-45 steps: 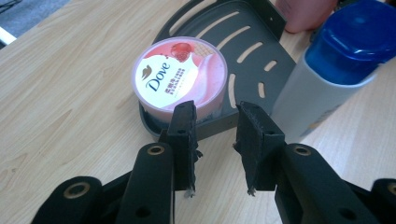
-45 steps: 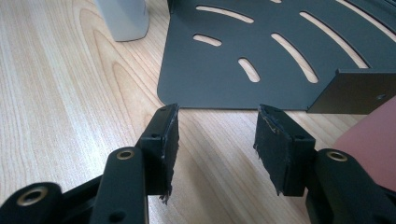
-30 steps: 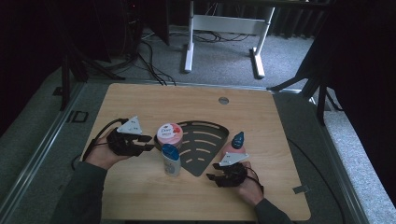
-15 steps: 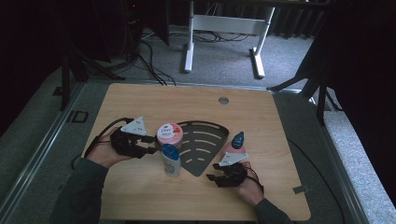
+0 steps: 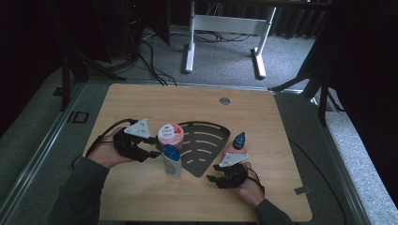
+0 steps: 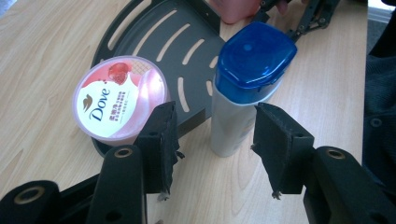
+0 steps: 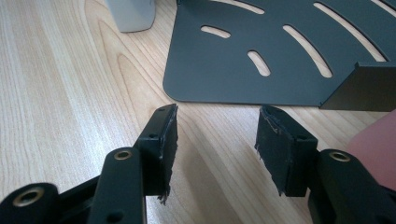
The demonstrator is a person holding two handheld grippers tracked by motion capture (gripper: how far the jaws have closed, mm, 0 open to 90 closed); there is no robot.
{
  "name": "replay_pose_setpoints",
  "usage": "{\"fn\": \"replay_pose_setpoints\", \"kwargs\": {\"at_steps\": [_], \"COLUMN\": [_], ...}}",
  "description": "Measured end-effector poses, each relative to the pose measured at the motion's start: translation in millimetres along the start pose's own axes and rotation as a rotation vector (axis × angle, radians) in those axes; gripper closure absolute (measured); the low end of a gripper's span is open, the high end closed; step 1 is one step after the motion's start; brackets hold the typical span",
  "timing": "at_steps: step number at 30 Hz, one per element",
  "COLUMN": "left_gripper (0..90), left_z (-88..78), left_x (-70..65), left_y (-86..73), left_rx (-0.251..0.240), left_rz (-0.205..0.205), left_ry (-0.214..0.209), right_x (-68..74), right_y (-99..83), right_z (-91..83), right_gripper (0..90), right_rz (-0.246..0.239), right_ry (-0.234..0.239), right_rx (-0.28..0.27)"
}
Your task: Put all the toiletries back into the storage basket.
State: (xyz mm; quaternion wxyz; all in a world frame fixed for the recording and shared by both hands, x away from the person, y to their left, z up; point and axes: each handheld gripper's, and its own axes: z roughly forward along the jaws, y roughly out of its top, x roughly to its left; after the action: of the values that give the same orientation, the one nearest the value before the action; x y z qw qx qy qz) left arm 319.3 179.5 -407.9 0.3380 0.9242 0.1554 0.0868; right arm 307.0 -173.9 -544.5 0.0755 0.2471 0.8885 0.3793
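so we've got the left gripper [image 5: 151, 147] parked right by the white bottle with the blue cap [image 6: 243, 88], which stands upright on the table [image 5: 141, 197] just off the near edge of the dark slotted tray [image 5: 206, 145]. its jaws have just been opening and now sit spread with the bottle ahead of the gap, pads not touching it, so nothing's actually held. our read is that the bottle is simply standing free there. the pink dove tub [image 6: 119, 100] sits on the tray's corner just beside the bottle, pretty tight, so there isn't much room on that side.

the right gripper [image 7: 217, 140] rests low on the wood at the tray's other near corner, fingers apart with only bare table between them, probably just waiting. a pink bottle with a dark blue cap [image 5: 237, 144] stands just beyond it, beside the tray.
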Motion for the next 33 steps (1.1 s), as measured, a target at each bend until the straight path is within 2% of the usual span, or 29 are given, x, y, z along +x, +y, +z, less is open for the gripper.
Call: {"fn": "replay_pose_setpoints", "kwargs": {"at_steps": [6,26,33], "left_gripper": [48.9,45.6,45.6], "left_z": [0.9,11.3,16.2], "left_x": [-0.9,-4.4,-6.0], "left_y": [5.2,20.4,25.6], "left_rx": [0.027,0.103,0.122], "left_rz": [0.012,0.066,0.091], "left_ry": [-0.022,-0.012,-0.028], "right_x": [0.0,-0.4,-0.2], "right_y": [-0.3,-0.9,-1.0], "right_z": [0.6,1.2,1.3], "right_gripper": [47.8,47.3,47.3], "right_rz": [0.000,-0.003,-0.004], "right_ry": [0.003,0.007,0.008], "right_rx": [0.002,0.008,0.010]}}
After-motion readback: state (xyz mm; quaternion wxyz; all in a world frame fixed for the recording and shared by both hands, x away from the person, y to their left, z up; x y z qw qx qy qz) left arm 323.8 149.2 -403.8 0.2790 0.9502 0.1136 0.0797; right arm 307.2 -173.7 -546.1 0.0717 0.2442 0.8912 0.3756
